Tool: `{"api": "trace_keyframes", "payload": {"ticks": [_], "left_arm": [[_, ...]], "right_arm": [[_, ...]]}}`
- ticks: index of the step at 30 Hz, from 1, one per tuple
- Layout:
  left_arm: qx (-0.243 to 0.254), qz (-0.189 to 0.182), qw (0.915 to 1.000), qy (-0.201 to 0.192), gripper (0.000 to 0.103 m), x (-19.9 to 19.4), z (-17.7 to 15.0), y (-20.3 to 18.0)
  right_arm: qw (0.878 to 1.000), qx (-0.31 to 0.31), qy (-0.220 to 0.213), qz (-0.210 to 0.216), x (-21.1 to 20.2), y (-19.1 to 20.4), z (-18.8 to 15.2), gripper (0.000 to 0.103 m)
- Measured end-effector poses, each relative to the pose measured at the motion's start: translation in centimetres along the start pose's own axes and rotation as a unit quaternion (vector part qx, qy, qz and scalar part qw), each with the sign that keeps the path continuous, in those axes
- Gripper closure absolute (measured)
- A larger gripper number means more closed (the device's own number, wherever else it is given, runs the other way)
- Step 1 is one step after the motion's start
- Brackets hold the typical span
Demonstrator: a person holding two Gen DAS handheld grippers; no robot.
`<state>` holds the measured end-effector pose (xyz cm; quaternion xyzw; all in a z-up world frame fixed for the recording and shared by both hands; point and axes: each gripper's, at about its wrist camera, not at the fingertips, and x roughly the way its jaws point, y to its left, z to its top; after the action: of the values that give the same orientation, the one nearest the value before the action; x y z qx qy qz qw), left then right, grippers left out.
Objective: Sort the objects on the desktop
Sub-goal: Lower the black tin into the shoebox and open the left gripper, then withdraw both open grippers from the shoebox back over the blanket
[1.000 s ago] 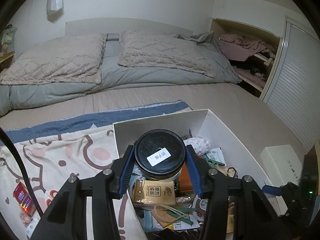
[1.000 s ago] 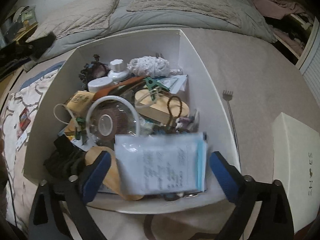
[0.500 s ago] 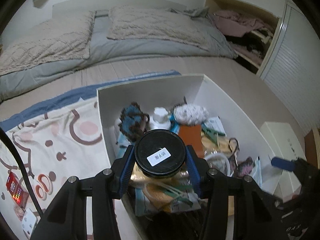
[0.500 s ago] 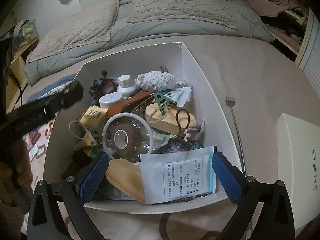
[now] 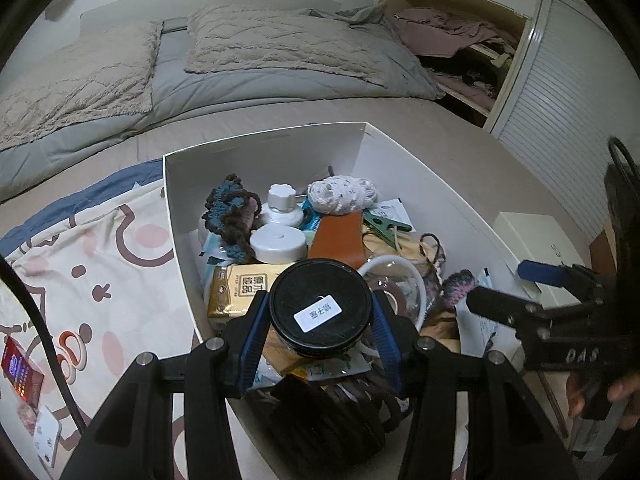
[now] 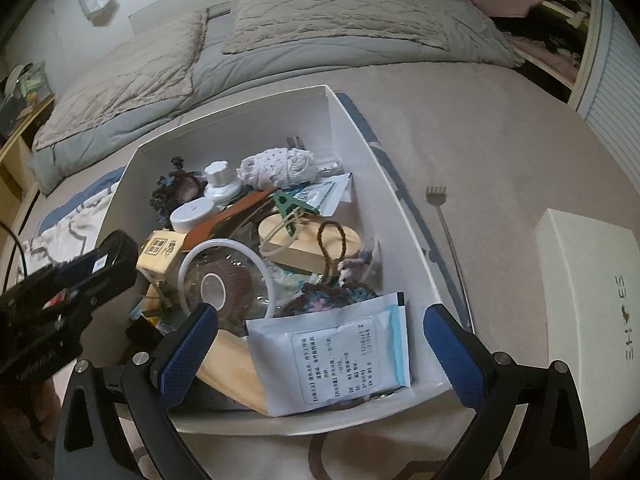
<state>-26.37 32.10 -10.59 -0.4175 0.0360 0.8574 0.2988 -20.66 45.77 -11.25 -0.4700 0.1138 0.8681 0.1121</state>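
Observation:
My left gripper (image 5: 320,322) is shut on a glass jar with a black lid (image 5: 320,312) and holds it over the near left part of a white cardboard box (image 5: 264,140). The box holds several items: a tissue pack (image 5: 240,288), white round containers (image 5: 278,240), a brown leather piece (image 5: 338,236), yarn bundles (image 5: 344,196), a clear bowl with brown tape (image 6: 224,284). My right gripper (image 6: 320,354) is open at the box's near edge, over a white packet (image 6: 332,360). The left gripper also shows in the right wrist view (image 6: 72,280).
The box (image 6: 400,208) sits on a bed with pillows (image 5: 280,44) behind. A shoe-box lid (image 6: 588,300) lies to the right, a metal back scratcher (image 6: 444,220) beside the box. A patterned blanket (image 5: 80,264) with a red packet (image 5: 20,368) lies on the left.
My left gripper has carried the jar forward over the box, tilting down. The white packet has left my right gripper and lies in the box; the right gripper drew back slightly.

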Motion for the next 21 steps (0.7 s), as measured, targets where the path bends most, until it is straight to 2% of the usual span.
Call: {"api": "trace_keyframes", "payload": {"ticks": [10, 12, 13, 21], "left_arm": [[0.014, 0.0, 0.9998, 0.011, 0.053, 0.4, -1.4, -1.1], [0.009, 0.005, 0.9999, 0.008, 0.04, 0.4, -1.5, -1.0], [0.008, 0.009, 0.9999, 0.005, 0.037, 0.3, -1.5, -1.1], [0.005, 0.015, 0.9998, -0.012, 0.037, -0.7, -1.2, -0.7]], "right_arm": [[1.0, -0.001, 0.005, -0.005, 0.0, 0.1, 0.0, 0.001], [1.0, -0.003, 0.006, -0.009, -0.1, 0.2, 0.0, 0.001], [1.0, -0.003, 0.006, -0.008, -0.1, 0.1, -0.1, 0.001], [1.0, 0.013, -0.009, -0.004, -0.7, -0.3, -0.3, 0.0]]}}
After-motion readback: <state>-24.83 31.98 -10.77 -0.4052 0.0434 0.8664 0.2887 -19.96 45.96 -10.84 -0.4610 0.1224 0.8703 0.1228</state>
